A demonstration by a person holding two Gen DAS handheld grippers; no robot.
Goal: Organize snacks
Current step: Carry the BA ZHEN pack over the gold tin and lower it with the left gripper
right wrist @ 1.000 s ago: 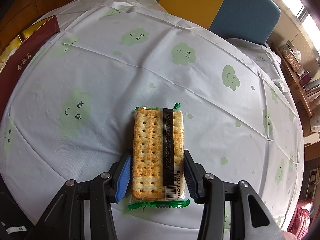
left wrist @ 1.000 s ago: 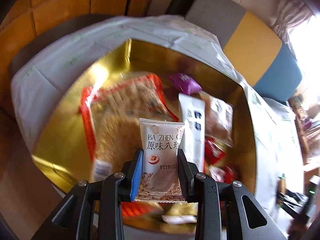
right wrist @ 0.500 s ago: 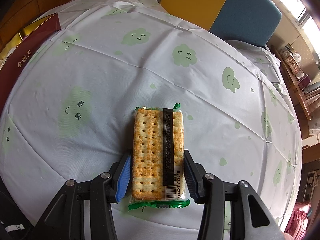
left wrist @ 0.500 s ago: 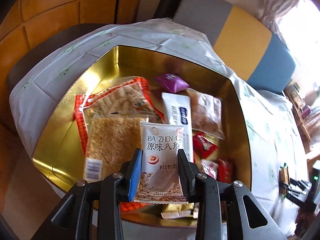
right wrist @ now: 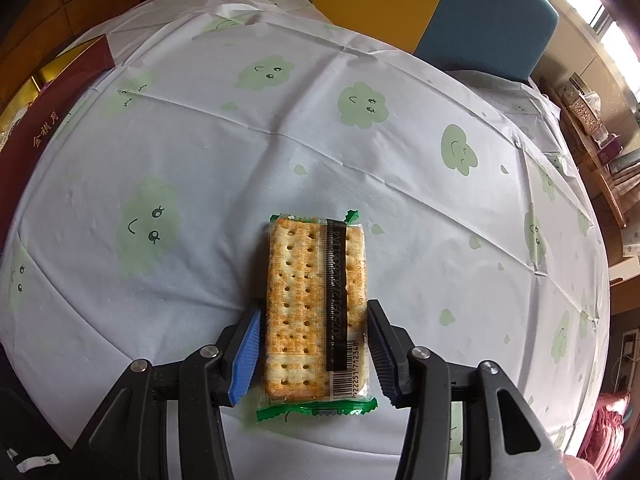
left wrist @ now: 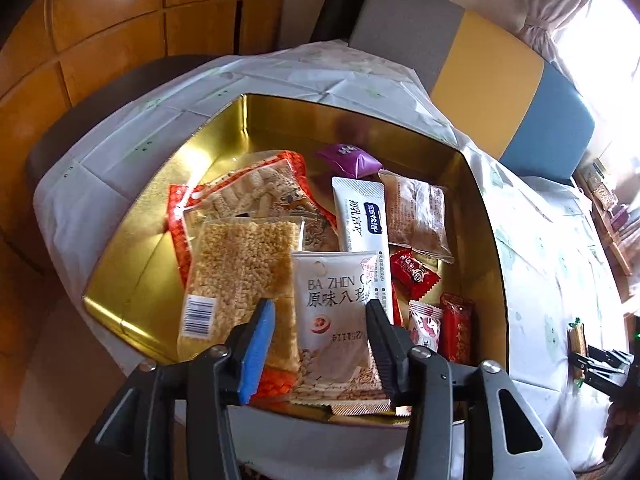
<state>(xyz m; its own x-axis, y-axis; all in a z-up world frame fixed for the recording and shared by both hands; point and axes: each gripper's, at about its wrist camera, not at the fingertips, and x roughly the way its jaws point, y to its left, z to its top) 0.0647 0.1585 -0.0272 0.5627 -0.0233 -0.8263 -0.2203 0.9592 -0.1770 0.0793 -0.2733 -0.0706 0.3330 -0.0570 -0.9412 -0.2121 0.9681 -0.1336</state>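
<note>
The open gold tin box [left wrist: 224,140] holds several snack packs. A white packet printed BA ZHEN [left wrist: 336,320] lies at the box's near edge, between the fingers of my left gripper [left wrist: 318,308]. Its jaws are opening and the blue pad [left wrist: 256,344] stands clear of the packet. On the tablecloth [right wrist: 240,152] lies a green-edged cracker pack [right wrist: 312,304]. My right gripper [right wrist: 315,308] points steeply down over it, with both pads against the pack's long sides.
Inside the box lie a rice-crisp bar [left wrist: 240,276], an orange-edged bag [left wrist: 256,196], a purple candy [left wrist: 348,158], a white stick pack [left wrist: 362,216] and small red sweets [left wrist: 414,276]. A dark red box lid [right wrist: 52,104] stands at the table's left. Padded chairs [left wrist: 500,80] line the far side.
The left jaws have spread apart and let go of the white packet, which now rests in the box. The left view has shifted slightly. The right gripper and cracker pack have stayed put.
</note>
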